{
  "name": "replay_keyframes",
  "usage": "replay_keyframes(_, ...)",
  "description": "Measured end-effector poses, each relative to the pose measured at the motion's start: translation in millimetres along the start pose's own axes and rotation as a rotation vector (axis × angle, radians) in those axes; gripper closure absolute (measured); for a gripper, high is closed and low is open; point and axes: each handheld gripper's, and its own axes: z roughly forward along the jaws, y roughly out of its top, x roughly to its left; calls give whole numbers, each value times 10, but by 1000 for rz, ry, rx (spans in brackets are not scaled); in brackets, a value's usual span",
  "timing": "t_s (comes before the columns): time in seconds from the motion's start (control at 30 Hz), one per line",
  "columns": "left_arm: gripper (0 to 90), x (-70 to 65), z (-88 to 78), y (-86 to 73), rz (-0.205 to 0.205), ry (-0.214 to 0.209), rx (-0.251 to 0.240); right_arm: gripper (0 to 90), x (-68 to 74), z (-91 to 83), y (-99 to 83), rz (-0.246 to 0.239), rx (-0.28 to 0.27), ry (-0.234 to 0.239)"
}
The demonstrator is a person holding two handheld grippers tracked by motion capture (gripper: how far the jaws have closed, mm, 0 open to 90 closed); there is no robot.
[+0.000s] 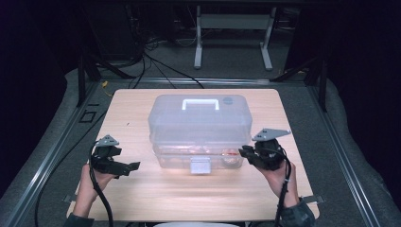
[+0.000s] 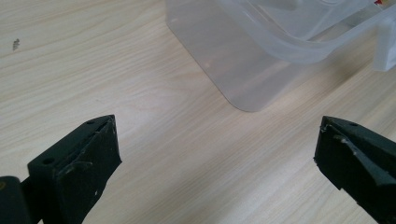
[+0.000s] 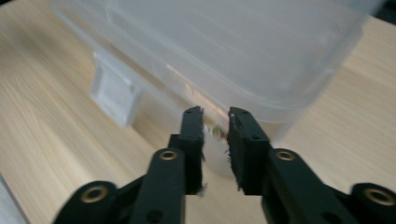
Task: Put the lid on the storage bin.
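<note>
1. High view shows a clear plastic storage box (image 1: pixel 198 130) standing near the middle of the desk (image 1: pixel 142 203), a little closer to the far edge than to the near edge. Its long axis runs from the left edge to the right edge of the desk.
2. The right gripper (image 1: pixel 247 152) is the nearer one: its fingers point to the left at the lower right end of the box and look to be just beside it, maybe touching; I cannot tell for sure.
3. The left gripper (image 1: pixel 134 166) is apart from the box, over the bare desk near the box's left front corner, and its fingers point to the right toward that corner.
4. Right gripper view: the fingers (image 3: pixel 194 135) are almost pressed together with a narrow gap, and they pinch nothing.
5. Left gripper view: the fingers (image 2: pixel 88 158) are spread wide, with the rounded box corner (image 2: pixel 243 88) ahead between them.
6. The box is translucent, with a domed lid (image 1: pixel 198 113), a white handle (image 1: pixel 200 101) on top and a white latch (image 1: pixel 200 164) in the middle of the front side, which looks closed.
7. Small orange or red things (image 1: pixel 230 154) show dimly inside near the right end; what they are I cannot tell.
8. My judgement: the latch lies between both grippers, slightly nearer to the right one.
</note>
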Motion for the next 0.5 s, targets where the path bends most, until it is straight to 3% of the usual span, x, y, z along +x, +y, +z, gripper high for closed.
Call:
replay_keyframes(0.17,2,48,22,-128,-25,30,-5,398,-164,-55,-393,71,5,-41)
replay_keyframes(0.23,2,66,42,-196,-32,53,1,259,-246,-49,-539,105,7,-78)
replay_keyframes(0.37,2,108,99,-385,-50,103,-15,127,-393,30,-812,168,21,-154)
replay_keyframes(0.4,2,107,118,-420,-54,112,-16,94,-449,77,-907,187,9,-133)
replay_keyframes(0.43,2,107,145,-462,-49,125,-6,44,-468,115,-955,198,28,-175)
replay_keyframes(0.5,2,116,211,-539,-49,140,13,0,-541,216,-1076,224,62,-179)
